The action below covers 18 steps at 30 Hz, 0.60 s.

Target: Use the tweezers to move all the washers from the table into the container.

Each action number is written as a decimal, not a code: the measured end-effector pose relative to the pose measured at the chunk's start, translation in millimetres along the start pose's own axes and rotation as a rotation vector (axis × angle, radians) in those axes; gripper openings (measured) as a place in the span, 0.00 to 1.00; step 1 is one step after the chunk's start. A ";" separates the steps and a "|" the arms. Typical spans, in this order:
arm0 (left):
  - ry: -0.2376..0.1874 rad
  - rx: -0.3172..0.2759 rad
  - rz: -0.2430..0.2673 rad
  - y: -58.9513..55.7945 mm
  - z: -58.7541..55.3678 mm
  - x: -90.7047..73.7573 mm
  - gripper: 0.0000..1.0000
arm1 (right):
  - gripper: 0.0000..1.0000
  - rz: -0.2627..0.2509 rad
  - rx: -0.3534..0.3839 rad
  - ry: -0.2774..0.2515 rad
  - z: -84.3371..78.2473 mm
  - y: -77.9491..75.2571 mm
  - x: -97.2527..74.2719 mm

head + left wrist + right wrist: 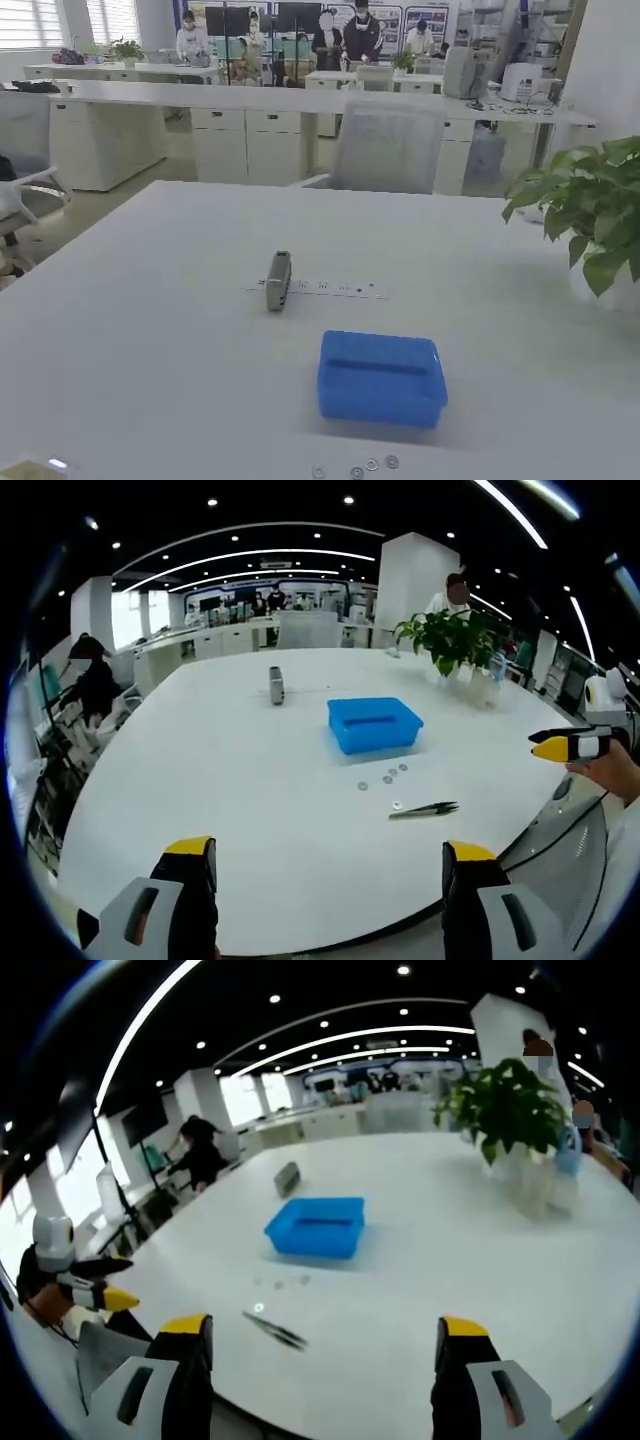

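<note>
Left gripper (pixel 327 850): stood wide, empty.
Right gripper (pixel 322 1327): stood wide, empty.
Tweezers (pixel 275 1331): lay at right gripper's 11 o'clock.
Washers (pixel 385 777): lay at container's (pixel 373 723) 6 o'clock.
Advice: tweezers were probably best pinched mid-body.

The white table (pixel 150 330) carries a blue container (pixel 381 377) near its middle, open side up. Beyond it lies a flat white power strip (pixel 330 288), and at the strip's left end stands a small grey device (pixel 279 280). On the near side of the container a few washers (pixel 372 464) lie loose in a short row. Just past them, towards the table's edge, the tweezers (pixel 424 808) lie flat, with one more washer beside them. A potted plant (pixel 590 205) stands at the far right.
</note>
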State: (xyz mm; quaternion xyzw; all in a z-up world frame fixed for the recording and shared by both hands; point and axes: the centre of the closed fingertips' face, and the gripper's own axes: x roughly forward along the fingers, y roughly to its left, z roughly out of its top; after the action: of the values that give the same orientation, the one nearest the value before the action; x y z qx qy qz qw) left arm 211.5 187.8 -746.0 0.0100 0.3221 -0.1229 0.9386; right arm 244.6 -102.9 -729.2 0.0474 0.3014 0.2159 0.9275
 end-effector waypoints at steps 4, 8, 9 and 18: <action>0.003 0.018 -0.005 -1.6 1.9 1.5 0.95 | 0.90 0.000 0.001 -0.006 1.8 -0.6 0.6; -0.001 0.026 -0.019 -4.7 5.2 3.6 0.94 | 0.90 0.001 0.000 -0.018 6.7 -0.7 -0.3; 0.000 0.030 -0.025 -6.1 5.7 5.3 0.94 | 0.90 0.000 -0.004 -0.021 7.9 -1.4 -0.3; -0.009 0.094 -0.082 -19.5 13.9 13.3 0.85 | 0.88 0.000 -0.020 -0.031 16.4 0.7 1.2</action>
State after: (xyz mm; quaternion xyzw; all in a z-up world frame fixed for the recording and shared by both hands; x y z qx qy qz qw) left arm 225.4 164.6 -741.8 0.0404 0.3120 -0.1762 0.9327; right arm 254.6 -101.1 -716.3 0.0414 0.2849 0.2181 0.9325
